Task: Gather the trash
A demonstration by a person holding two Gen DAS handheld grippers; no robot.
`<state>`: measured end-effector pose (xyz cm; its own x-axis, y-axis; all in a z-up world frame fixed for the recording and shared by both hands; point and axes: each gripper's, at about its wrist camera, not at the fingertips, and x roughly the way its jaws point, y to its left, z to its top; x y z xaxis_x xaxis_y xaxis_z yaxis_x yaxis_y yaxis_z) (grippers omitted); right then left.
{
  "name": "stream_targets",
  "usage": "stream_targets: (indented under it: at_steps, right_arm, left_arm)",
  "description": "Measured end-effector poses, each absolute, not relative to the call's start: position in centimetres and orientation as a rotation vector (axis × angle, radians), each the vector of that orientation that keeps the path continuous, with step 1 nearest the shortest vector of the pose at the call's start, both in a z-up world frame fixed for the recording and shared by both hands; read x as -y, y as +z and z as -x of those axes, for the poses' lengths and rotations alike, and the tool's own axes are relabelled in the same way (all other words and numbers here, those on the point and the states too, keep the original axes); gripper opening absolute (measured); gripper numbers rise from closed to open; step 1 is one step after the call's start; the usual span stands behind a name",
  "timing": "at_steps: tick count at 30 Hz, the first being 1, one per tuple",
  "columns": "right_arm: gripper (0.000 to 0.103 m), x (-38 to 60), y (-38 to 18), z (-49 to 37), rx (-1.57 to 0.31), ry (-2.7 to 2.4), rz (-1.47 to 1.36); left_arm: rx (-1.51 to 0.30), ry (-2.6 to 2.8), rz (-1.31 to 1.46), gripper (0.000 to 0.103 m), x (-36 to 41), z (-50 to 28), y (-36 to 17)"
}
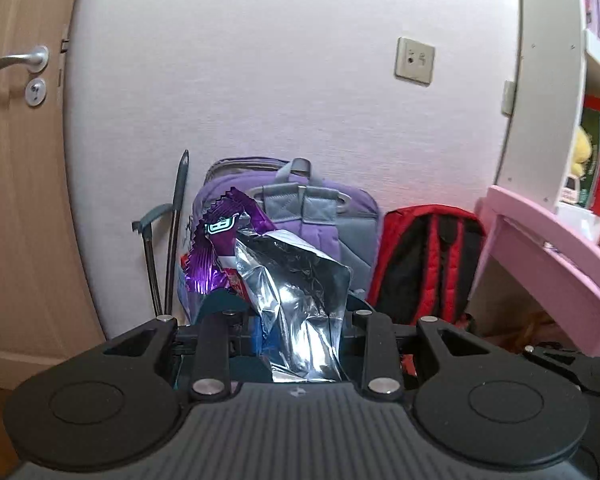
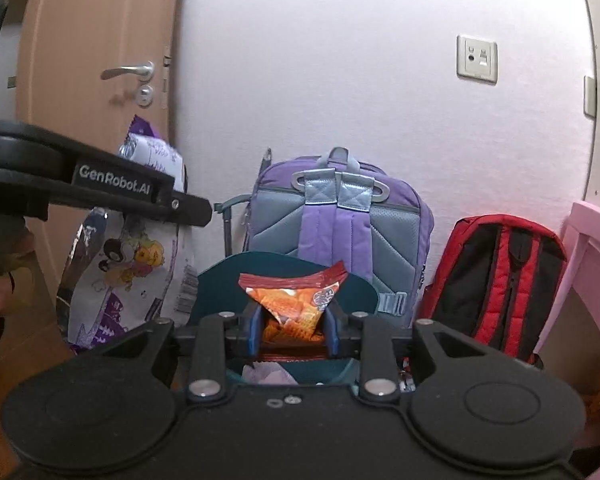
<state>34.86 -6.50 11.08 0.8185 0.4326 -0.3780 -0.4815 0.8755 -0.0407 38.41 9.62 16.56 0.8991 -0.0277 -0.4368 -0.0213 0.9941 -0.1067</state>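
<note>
My left gripper [image 1: 296, 332] is shut on a large snack bag [image 1: 296, 296], silver inside and purple-and-white outside, held upright. The same bag [image 2: 128, 264] shows at the left of the right wrist view, hanging from the left gripper's arm [image 2: 112, 188]. My right gripper [image 2: 292, 328] is shut on an orange-and-red snack wrapper [image 2: 296, 300] between its blue pads. Just below and behind it is a dark teal bin [image 2: 216, 280] with crumpled pale trash [image 2: 268, 372] inside. The bin's rim [image 1: 220, 300] also shows behind the left gripper.
A purple-grey backpack [image 2: 340, 220] and a red-black backpack [image 2: 496, 276] lean on the white wall behind the bin. A wooden door [image 2: 100, 40] stands at the left. A pink desk [image 1: 540, 248] and a white bookshelf [image 1: 596, 80] stand at the right. A dark folded handle [image 1: 176, 232] leans on the wall.
</note>
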Motion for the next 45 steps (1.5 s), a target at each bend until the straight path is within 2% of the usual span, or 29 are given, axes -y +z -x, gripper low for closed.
stream_targets:
  at_steps: [11,24,25,27,28,29,34,45]
  right_arm:
    - [0.029,3.8,5.9,-41.5,-0.490,0.508,0.164]
    - [0.032,2.0,2.6,-43.5,-0.584,0.544,0.231]
    - [0.032,1.9,2.6,-43.4,-0.583,0.541,0.240]
    - [0.034,1.7,2.6,-43.3,-0.578,0.542,0.260]
    - [0.037,1.6,2.6,-43.2,-0.578,0.543,0.270]
    - [0.038,1.6,2.7,-43.2,-0.578,0.543,0.281]
    - [0.044,1.9,3.4,-42.6,-0.567,0.541,0.283]
    - [0.045,4.5,6.6,-38.7,-0.550,0.523,0.229]
  left_arm:
    - [-0.519,0.015,0.045,0.030,-10.7,-46.6,11.6]
    - [-0.777,0.004,0.045,0.030,-11.1,-51.7,4.7]
    - [-0.790,0.003,0.051,0.032,-11.1,-51.8,4.4]
    - [-0.809,0.011,0.056,0.052,-11.2,-51.7,4.2]
    - [-0.803,0.017,0.055,0.068,-11.3,-51.7,4.2]
    - [-0.787,0.020,0.051,0.071,-11.2,-51.6,4.3]
    - [-0.773,0.022,0.062,0.072,-11.0,-50.7,5.4]
    - [-0.723,0.008,0.056,0.072,-9.5,-45.3,9.8]
